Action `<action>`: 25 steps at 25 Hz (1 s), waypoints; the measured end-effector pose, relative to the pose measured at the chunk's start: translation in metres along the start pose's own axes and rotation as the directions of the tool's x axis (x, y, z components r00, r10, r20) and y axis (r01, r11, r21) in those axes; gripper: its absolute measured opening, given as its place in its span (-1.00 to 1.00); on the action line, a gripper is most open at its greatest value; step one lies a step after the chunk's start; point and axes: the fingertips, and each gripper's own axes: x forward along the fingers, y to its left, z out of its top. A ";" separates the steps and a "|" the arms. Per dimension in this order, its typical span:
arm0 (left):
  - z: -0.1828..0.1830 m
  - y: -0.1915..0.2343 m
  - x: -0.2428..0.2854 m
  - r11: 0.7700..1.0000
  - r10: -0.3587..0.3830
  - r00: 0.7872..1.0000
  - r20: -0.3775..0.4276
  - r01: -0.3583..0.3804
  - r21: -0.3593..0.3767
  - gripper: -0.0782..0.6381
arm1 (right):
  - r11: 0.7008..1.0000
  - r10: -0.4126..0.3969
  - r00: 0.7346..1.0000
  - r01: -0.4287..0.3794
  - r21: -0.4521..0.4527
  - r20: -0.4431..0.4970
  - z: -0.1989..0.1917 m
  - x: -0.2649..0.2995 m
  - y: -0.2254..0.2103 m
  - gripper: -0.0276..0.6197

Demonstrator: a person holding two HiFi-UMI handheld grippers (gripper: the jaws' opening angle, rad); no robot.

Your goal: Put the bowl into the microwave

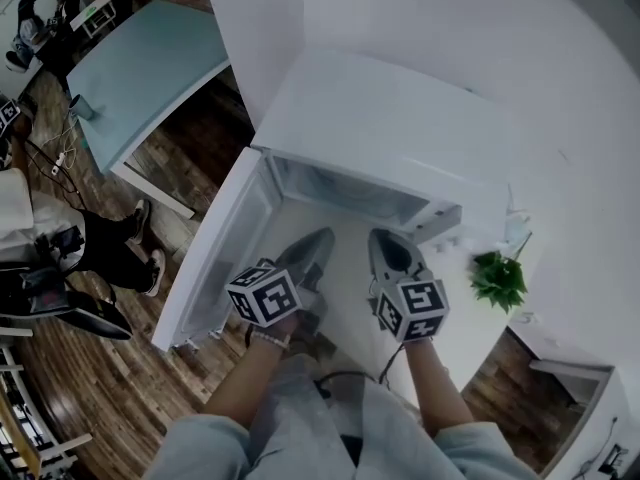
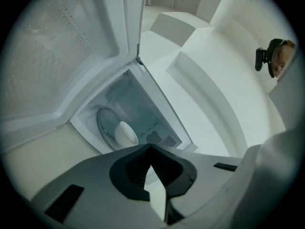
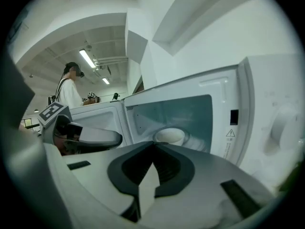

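The white microwave [image 1: 400,118] stands open, its door [image 1: 215,258] swung out to the left. A white bowl [image 3: 170,136] sits on the glass turntable inside; in the left gripper view the bowl [image 2: 126,133] appears tilted by the camera angle. Both grippers hover just in front of the opening, apart from the bowl. My left gripper [image 1: 316,243] is shut with nothing between its jaws, its tips [image 2: 151,149] pointing into the cavity. My right gripper [image 1: 386,240] is also shut and empty, its tips [image 3: 153,146] aimed at the bowl. The left gripper [image 3: 90,136] shows beside the right one.
A small green plant [image 1: 497,278] stands on the white counter right of the microwave. The control panel with a knob [image 3: 286,128] is on the microwave's right side. A teal table [image 1: 150,63] and a person's legs [image 1: 120,243] are off to the left.
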 end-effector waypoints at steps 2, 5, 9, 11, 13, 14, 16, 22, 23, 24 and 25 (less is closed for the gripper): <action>0.002 -0.006 -0.004 1.000 -0.005 1.000 -0.006 0.005 0.017 -0.79 | 1.000 -0.001 1.000 0.001 -0.006 0.007 0.005 -0.006 0.003 -0.91; 0.001 -0.014 -0.010 0.999 -0.011 1.000 -0.018 0.012 0.042 -0.79 | 1.000 -0.001 1.000 0.001 -0.017 0.013 0.011 -0.017 0.006 -0.91; 0.001 -0.024 -0.018 0.996 -0.022 0.999 -0.035 0.025 0.090 -0.79 | 1.000 -0.001 0.999 0.002 -0.026 0.032 0.015 -0.031 0.012 -0.91; 0.002 -0.031 -0.022 0.992 -0.033 0.999 -0.042 0.038 0.117 -0.79 | 0.999 -0.005 0.999 0.007 -0.035 0.050 0.019 -0.039 0.014 -0.91; 0.003 -0.037 -0.026 0.989 -0.039 0.998 -0.049 0.046 0.138 -0.79 | 0.999 -0.002 0.998 0.004 -0.032 0.062 0.022 -0.046 0.018 -0.91; 0.003 -0.040 -0.029 0.988 -0.040 0.998 -0.050 0.047 0.145 -0.79 | 1.000 0.001 0.998 0.001 -0.027 0.066 0.024 -0.050 0.019 -0.91; 0.004 -0.045 -0.034 0.986 -0.043 0.998 -0.046 0.050 0.159 -0.79 | 1.000 0.002 0.997 -0.001 -0.017 0.080 0.027 -0.056 0.021 -0.91; 0.009 -0.067 -0.051 0.967 -0.055 0.997 -0.056 0.067 0.244 -0.79 | 1.000 0.009 0.993 -0.006 -0.025 0.119 0.047 -0.072 0.030 -0.91; 0.010 -0.071 -0.053 0.966 -0.061 0.997 -0.054 0.073 0.247 -0.79 | 1.000 0.007 0.992 -0.004 -0.022 0.128 0.049 -0.074 0.031 -0.91; 0.011 -0.074 -0.054 0.965 -0.068 0.996 -0.050 0.078 0.249 -0.79 | 1.000 0.005 0.991 -0.003 -0.017 0.136 0.051 -0.077 0.031 -0.91; 0.012 -0.077 -0.056 0.965 -0.074 0.996 -0.045 0.083 0.251 -0.79 | 1.000 0.003 0.990 -0.002 -0.008 0.141 0.053 -0.079 0.032 -0.91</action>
